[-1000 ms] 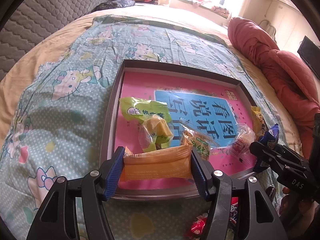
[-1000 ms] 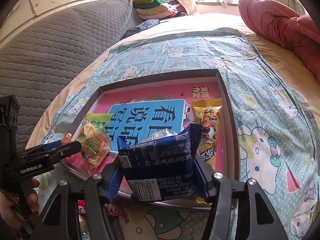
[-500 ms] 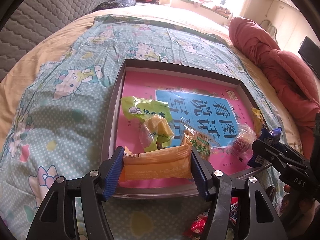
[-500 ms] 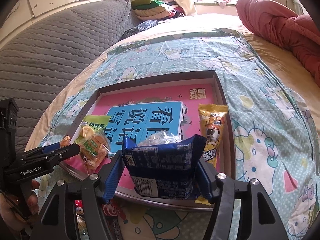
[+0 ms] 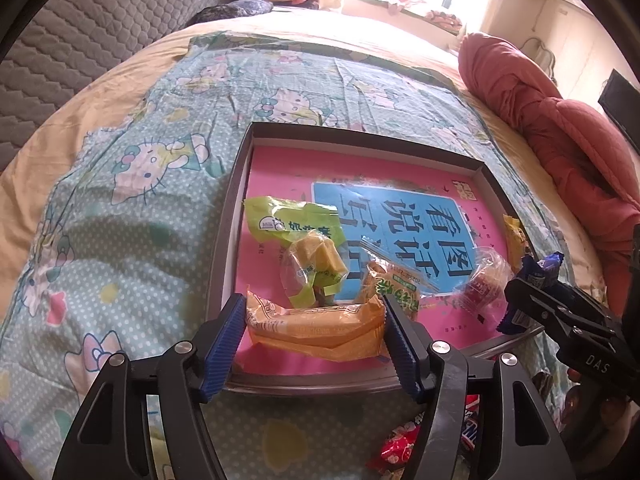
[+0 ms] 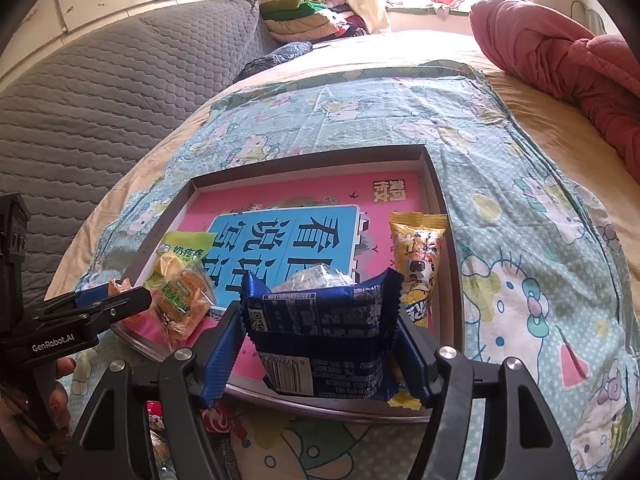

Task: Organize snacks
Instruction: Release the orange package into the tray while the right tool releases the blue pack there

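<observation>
In the left gripper [image 5: 315,330], a crinkled orange packet [image 5: 316,330]; seams puckered.

both tools [image 5: 315,322] [image 6: 320,342] clamped, side by side

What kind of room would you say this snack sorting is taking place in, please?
Most likely a bedroom: the tray sits on a bed covered by a cartoon-cat sheet, with a rolled red quilt beside it and folded clothes stacked near the window.

We see an orange packet [image 5: 316,330] and a blue packet [image 6: 324,326], crosswise above the tray's [image 5: 228,232] near edge, perhaps touching.
</observation>
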### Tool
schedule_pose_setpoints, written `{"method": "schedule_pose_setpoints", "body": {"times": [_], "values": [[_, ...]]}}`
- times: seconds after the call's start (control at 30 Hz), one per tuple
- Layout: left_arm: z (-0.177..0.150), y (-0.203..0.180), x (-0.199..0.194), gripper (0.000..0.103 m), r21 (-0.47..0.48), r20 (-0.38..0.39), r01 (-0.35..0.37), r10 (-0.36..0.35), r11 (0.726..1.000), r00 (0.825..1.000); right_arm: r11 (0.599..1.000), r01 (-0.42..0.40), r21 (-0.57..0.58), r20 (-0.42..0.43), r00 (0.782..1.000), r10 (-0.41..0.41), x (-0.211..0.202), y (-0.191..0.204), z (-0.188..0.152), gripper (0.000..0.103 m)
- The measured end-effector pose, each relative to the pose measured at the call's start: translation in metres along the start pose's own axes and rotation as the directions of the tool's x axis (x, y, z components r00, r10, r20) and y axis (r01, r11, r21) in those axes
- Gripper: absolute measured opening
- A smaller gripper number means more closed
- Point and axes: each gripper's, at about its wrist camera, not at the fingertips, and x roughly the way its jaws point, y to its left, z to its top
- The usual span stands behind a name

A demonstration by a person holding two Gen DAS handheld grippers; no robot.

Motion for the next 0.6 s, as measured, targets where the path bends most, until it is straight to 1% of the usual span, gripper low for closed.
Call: {"method": "schedule_pose_setpoints", "body": {"times": [0.2,0.43,0.53,0.6], "values": [[0.000,0.001,-0.003,0.069,-0.002,-0.001,-0.008,0.008,1.000,1.000,1.000,0.006,-0.009,0.017,1.000,-0.005,-0.004,0.001,0.002,0.076],[0.002,0.006,-0.005,0.070,-0.004,0.011,-0.015,0.015,1.000,1.000,1.000,0.002,0.005,0.030,1.000,-0.002,-0.008,-0.002,0.005,0.077],[0.000,0.011,-0.001,0.070,-0.010,0.013,-0.024,0.024,1.000,1.000,1.000,0.001,0.010,0.036,0.999,-0.001,-0.009,-0.003,0.005,0.079],[-0.002,0.013,0.002,0.070,-0.016,0.007,-0.008,0.008,1.000,1.000,1.000,0.000,0.012,0.040,0.999,0.000,-0.011,-0.003,0.005,0.079]]}}
